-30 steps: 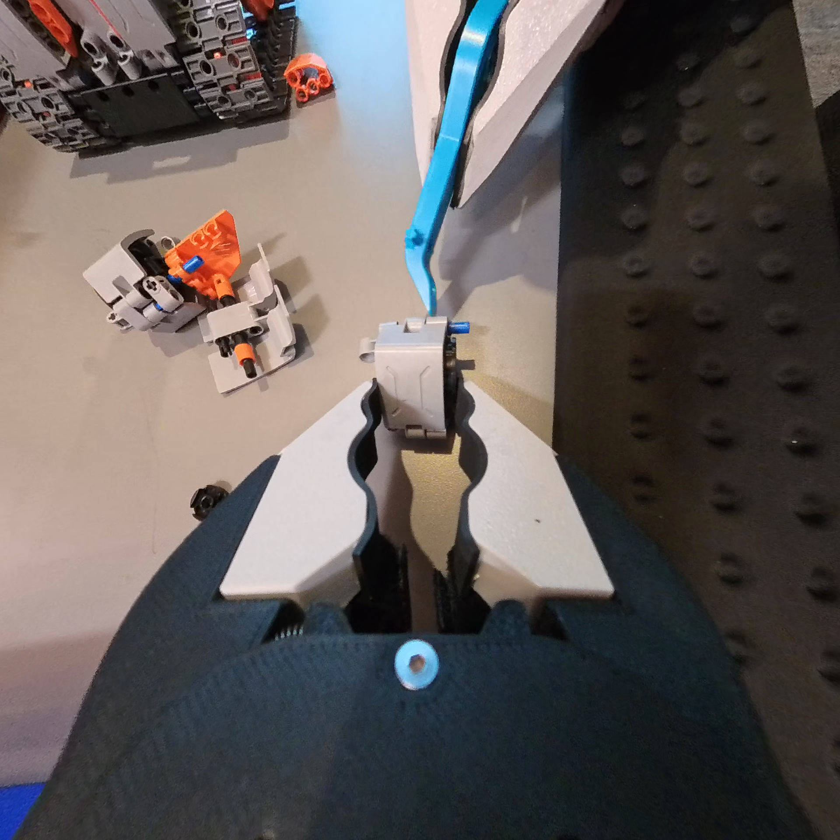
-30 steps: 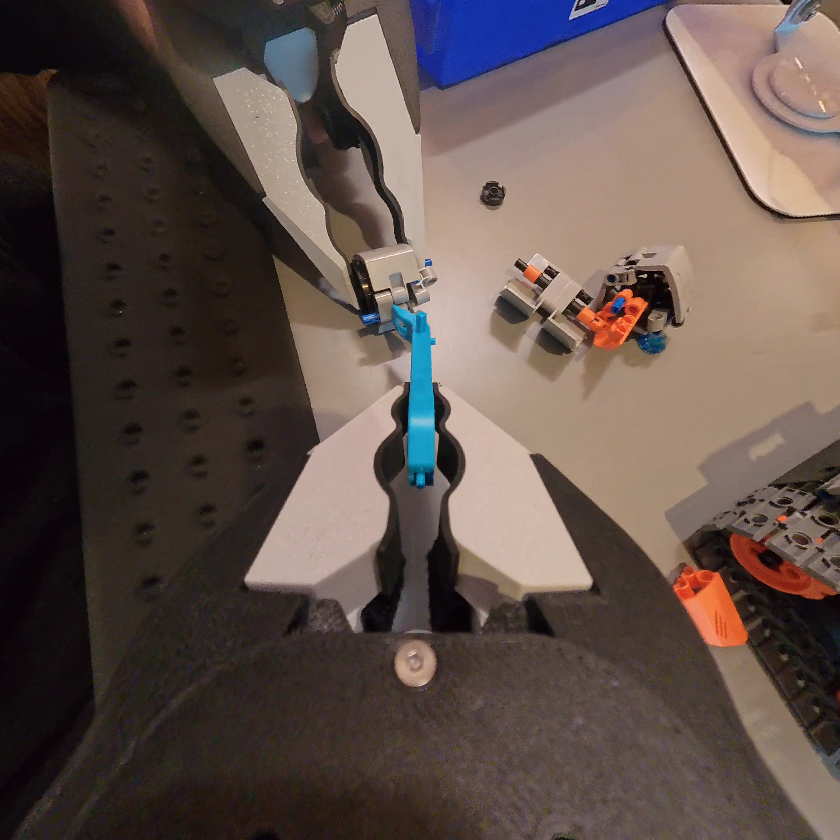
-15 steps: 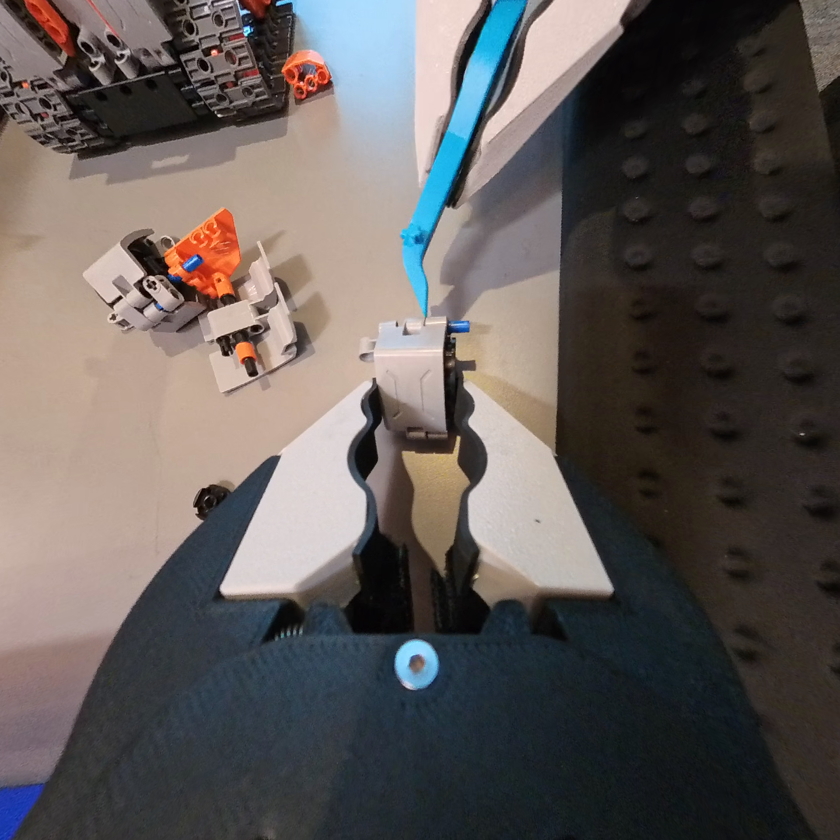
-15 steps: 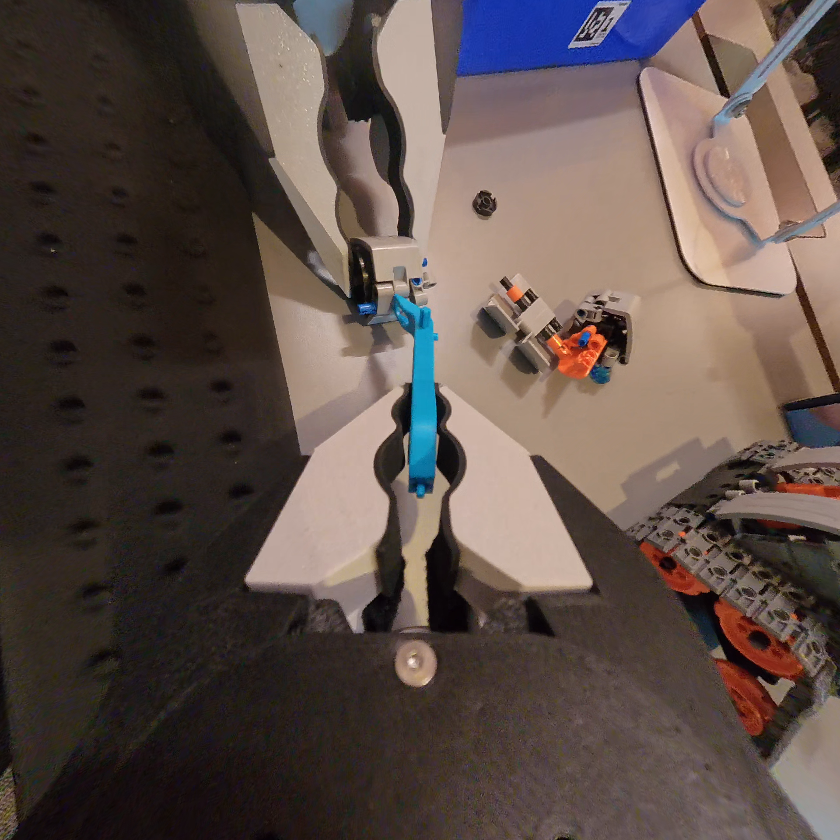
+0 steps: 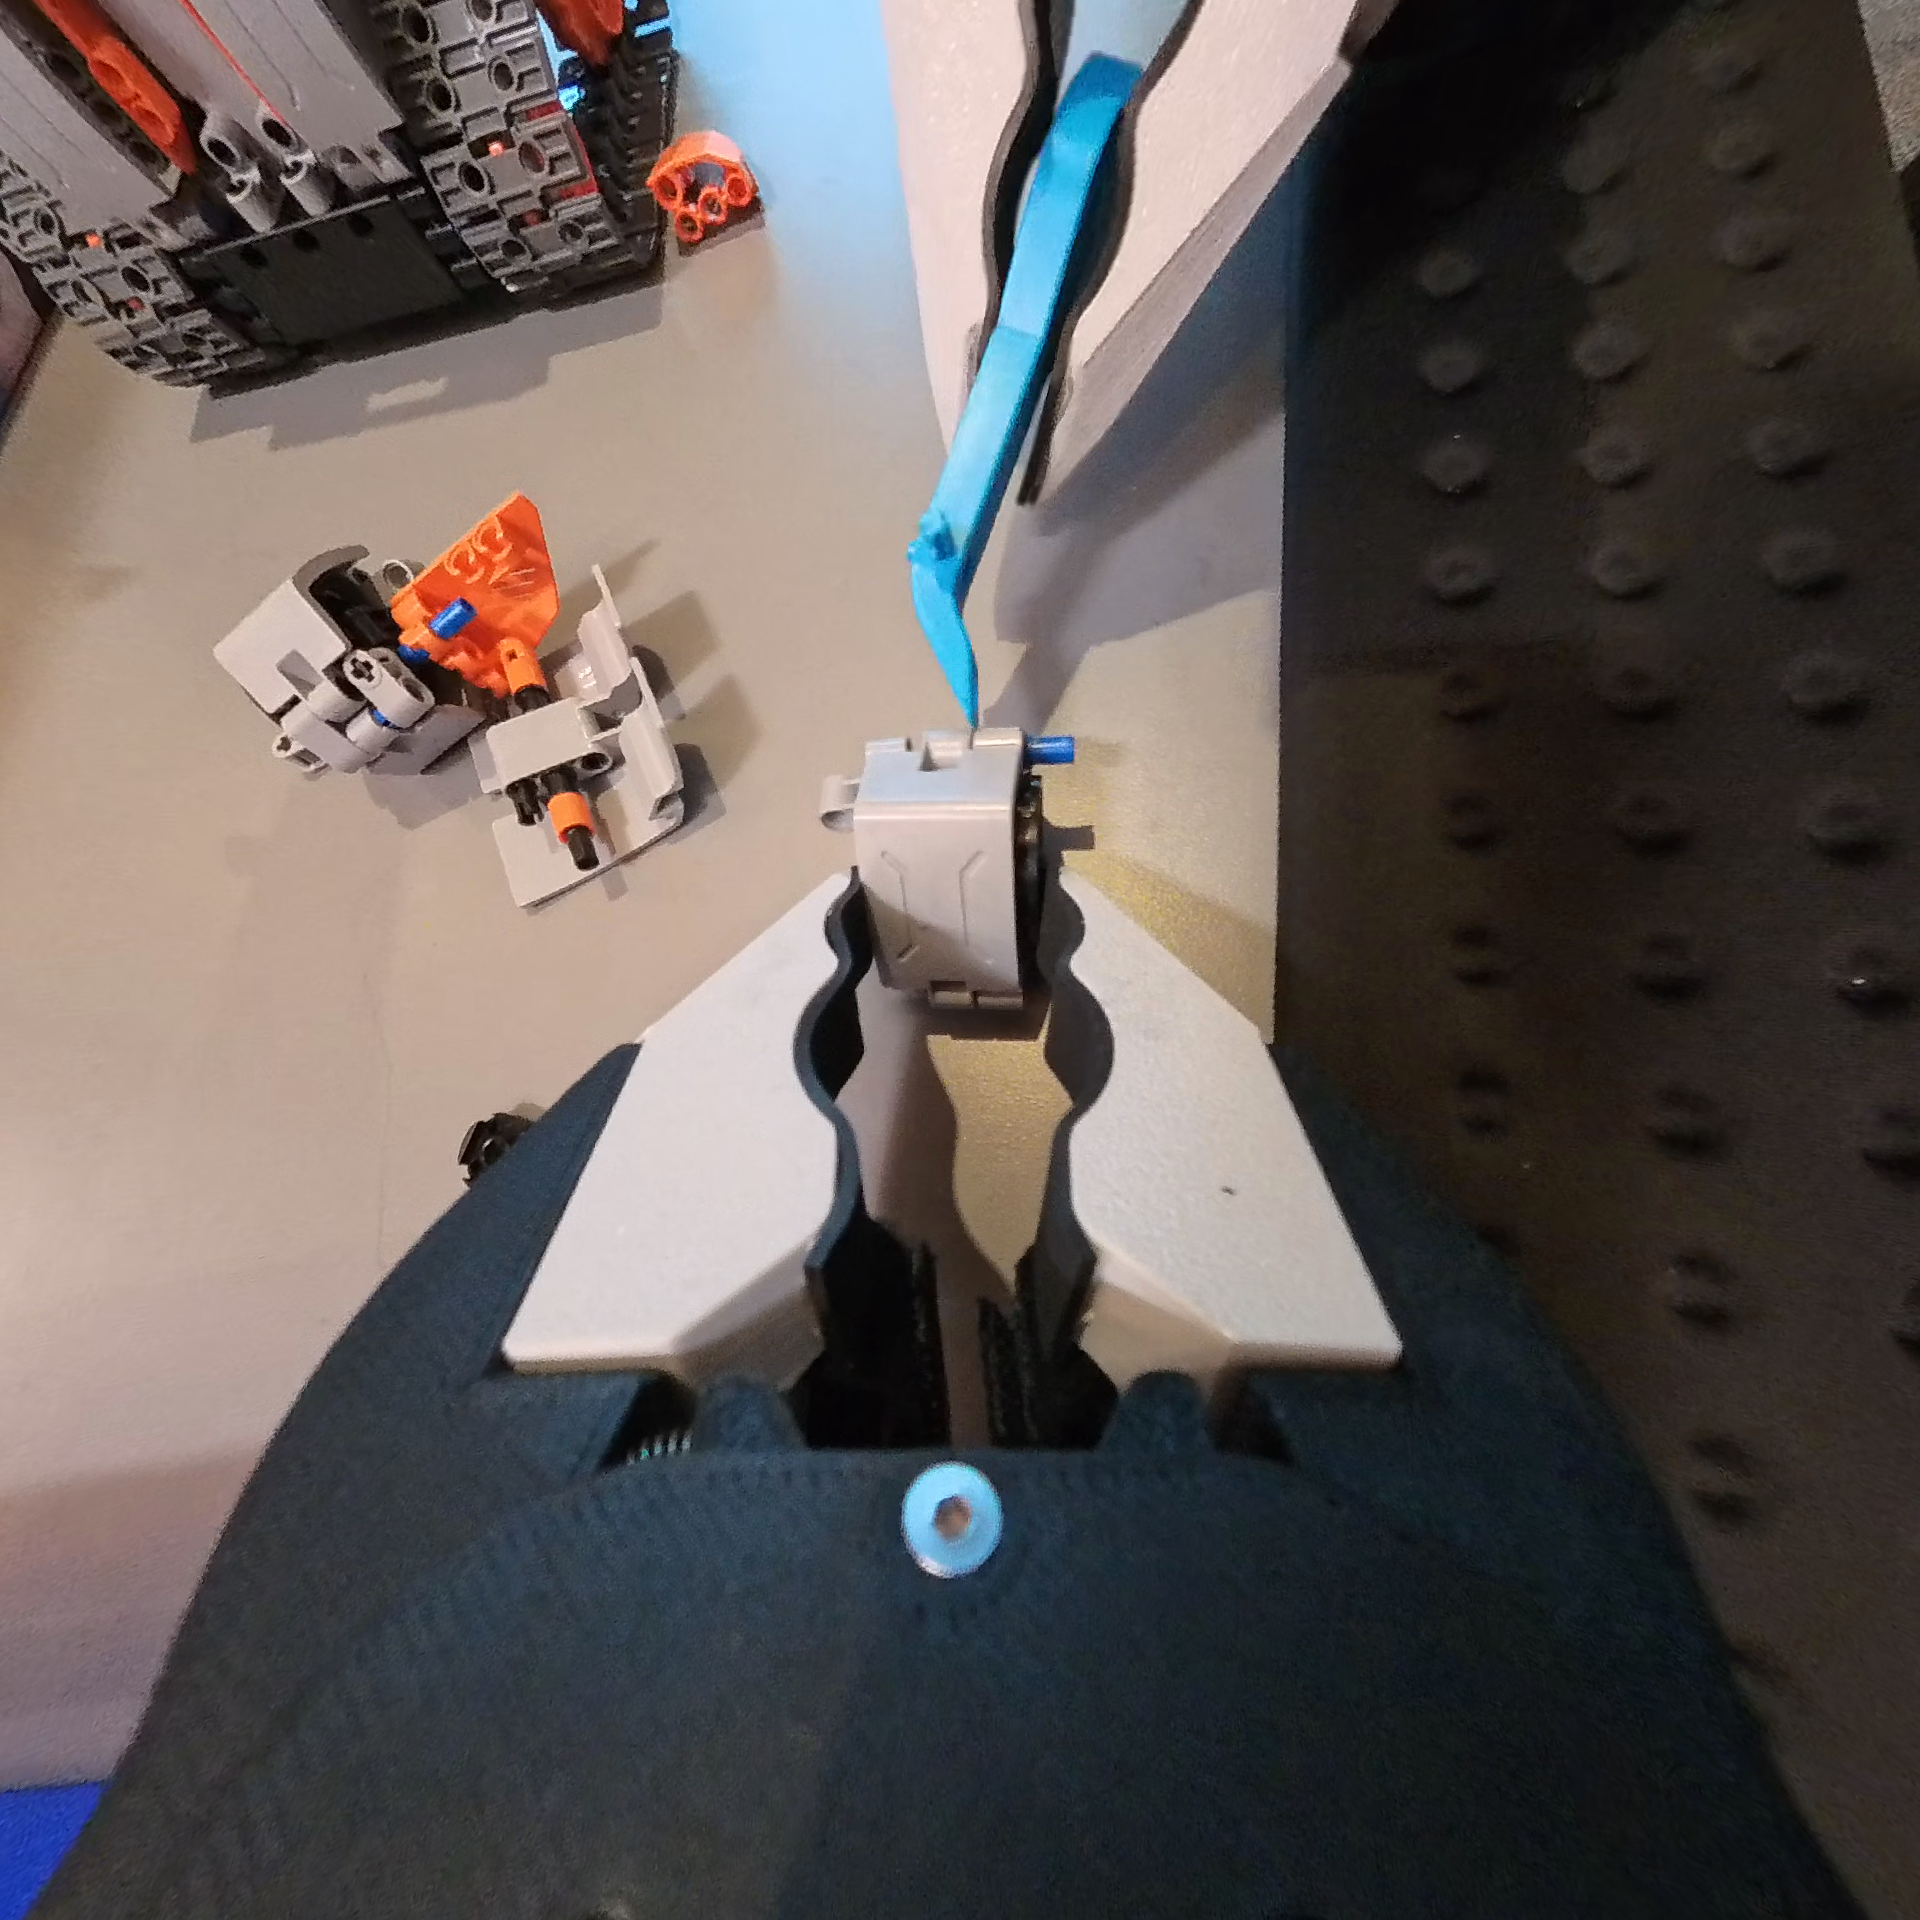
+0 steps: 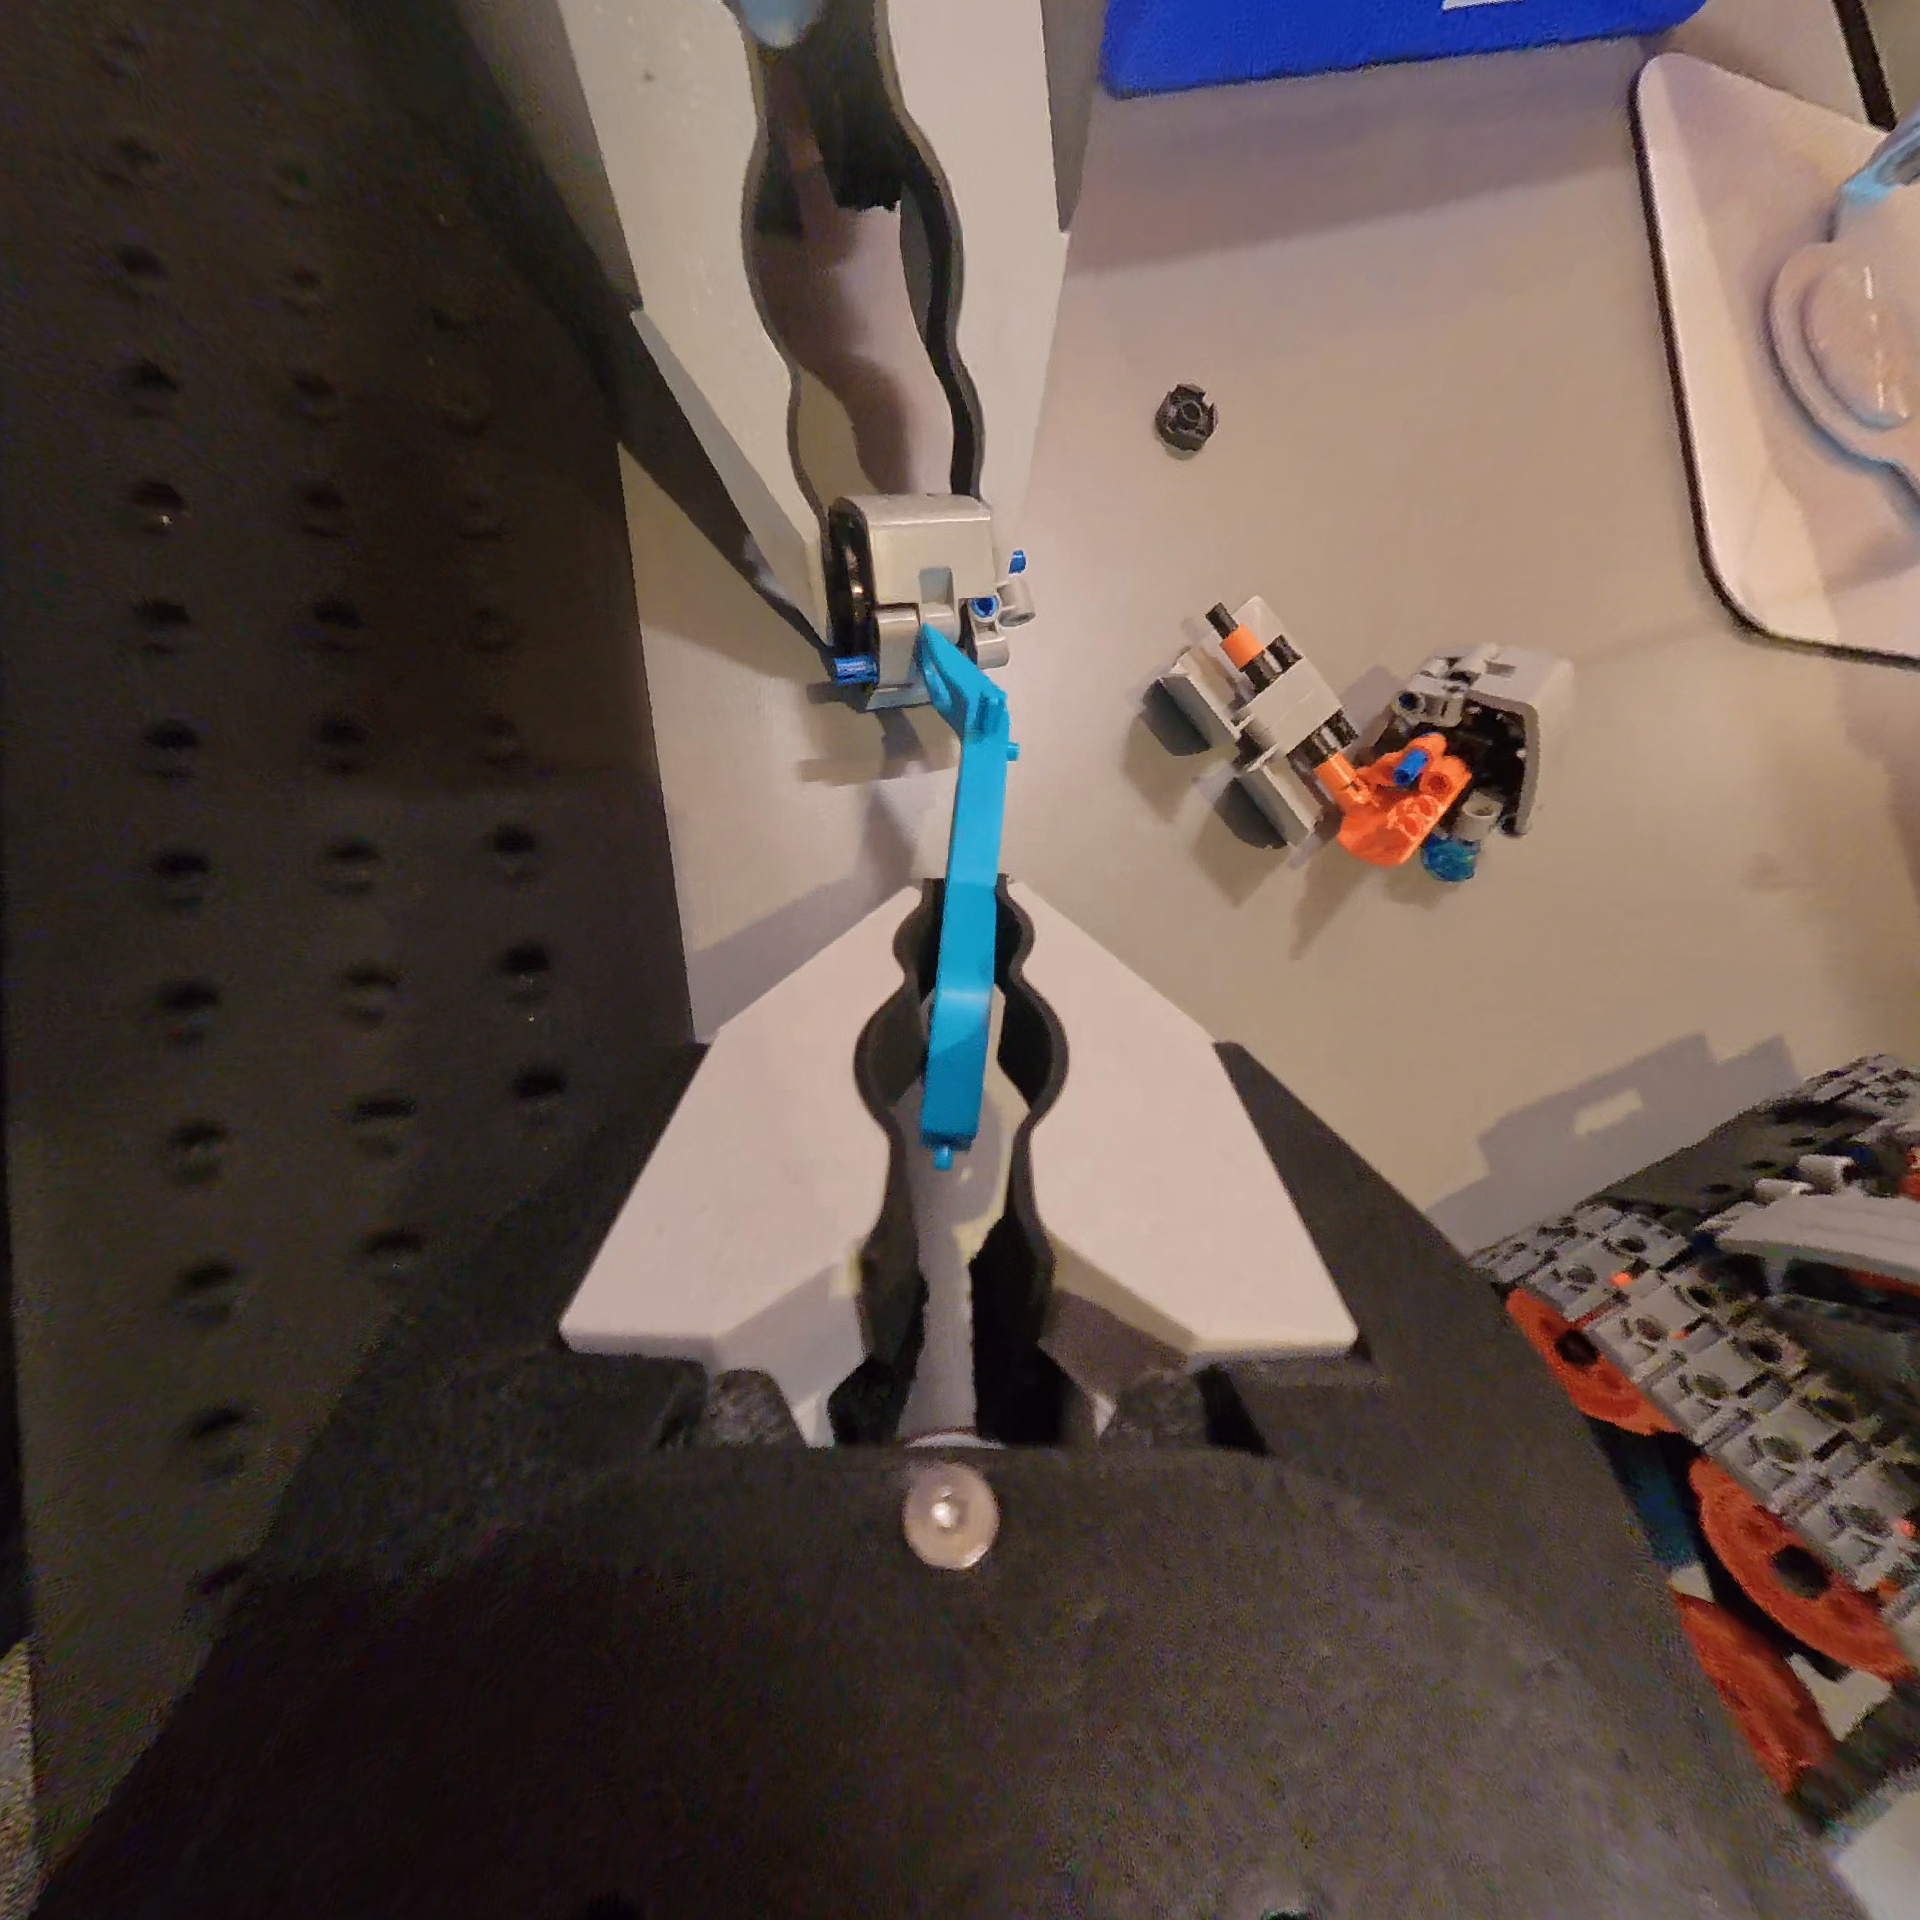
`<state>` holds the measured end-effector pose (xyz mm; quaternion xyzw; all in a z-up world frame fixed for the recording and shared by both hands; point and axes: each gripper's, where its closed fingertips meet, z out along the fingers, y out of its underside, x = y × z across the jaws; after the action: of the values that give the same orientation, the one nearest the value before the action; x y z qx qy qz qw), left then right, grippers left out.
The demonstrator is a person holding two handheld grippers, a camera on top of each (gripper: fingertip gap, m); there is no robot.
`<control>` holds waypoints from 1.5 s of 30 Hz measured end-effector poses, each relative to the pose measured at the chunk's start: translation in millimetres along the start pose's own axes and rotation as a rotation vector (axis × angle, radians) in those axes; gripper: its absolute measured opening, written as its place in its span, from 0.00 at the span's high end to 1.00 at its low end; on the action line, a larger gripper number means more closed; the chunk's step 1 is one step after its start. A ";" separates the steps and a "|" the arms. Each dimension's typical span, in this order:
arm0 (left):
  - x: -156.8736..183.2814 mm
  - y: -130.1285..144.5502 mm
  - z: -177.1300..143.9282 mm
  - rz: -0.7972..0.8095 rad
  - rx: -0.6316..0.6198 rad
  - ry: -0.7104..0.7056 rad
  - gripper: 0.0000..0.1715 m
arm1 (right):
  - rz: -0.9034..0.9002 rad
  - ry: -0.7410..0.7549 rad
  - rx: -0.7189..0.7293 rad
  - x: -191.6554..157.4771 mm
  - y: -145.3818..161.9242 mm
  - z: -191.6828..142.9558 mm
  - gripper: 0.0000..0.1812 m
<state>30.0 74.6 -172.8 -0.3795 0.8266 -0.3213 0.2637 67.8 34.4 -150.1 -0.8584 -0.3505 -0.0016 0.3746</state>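
The fingers of the left gripper (image 5: 948, 914) pinch a small grey brick assembly (image 5: 940, 873) at their tips, a dark blue pin (image 5: 1051, 744) sticking out of its far right corner. The fingers of the right gripper (image 6: 966, 935) are pressed together on a bright blue pry tool (image 6: 961, 914), whose thin bent tip touches the far edge of the grey assembly, where a seam shows between its parts. Both grippers work close to the edge of the grey bench (image 5: 260, 1039); just beside them runs a black studded mat (image 5: 1610, 727), which bounds the space on that side. On the open bench side lies a loose cluster of grey and orange parts (image 5: 457, 675), near but apart from the held piece. A small black round piece (image 6: 1184, 416) lies alone farther off on the bench. A large tracked model (image 5: 312, 156) of grey, black and orange bricks stands well apart, with a small orange connector (image 5: 701, 187) just beside it. A blue box (image 6: 1382, 42) and a pale tray (image 6: 1766, 468) sit at the far bench edge in the right wrist view. Bare bench lies between the cluster and the grippers.
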 end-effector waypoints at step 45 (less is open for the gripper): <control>25.1 -15.2 1.7 0.461 0.067 -0.049 0.83 | -0.318 -0.265 -0.054 -7.4 5.3 -8.7 0.97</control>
<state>23.8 46.3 -167.7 -0.1793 0.8735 -0.2706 0.3628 67.6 21.9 -149.2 -0.7948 -0.5275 0.0427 0.2971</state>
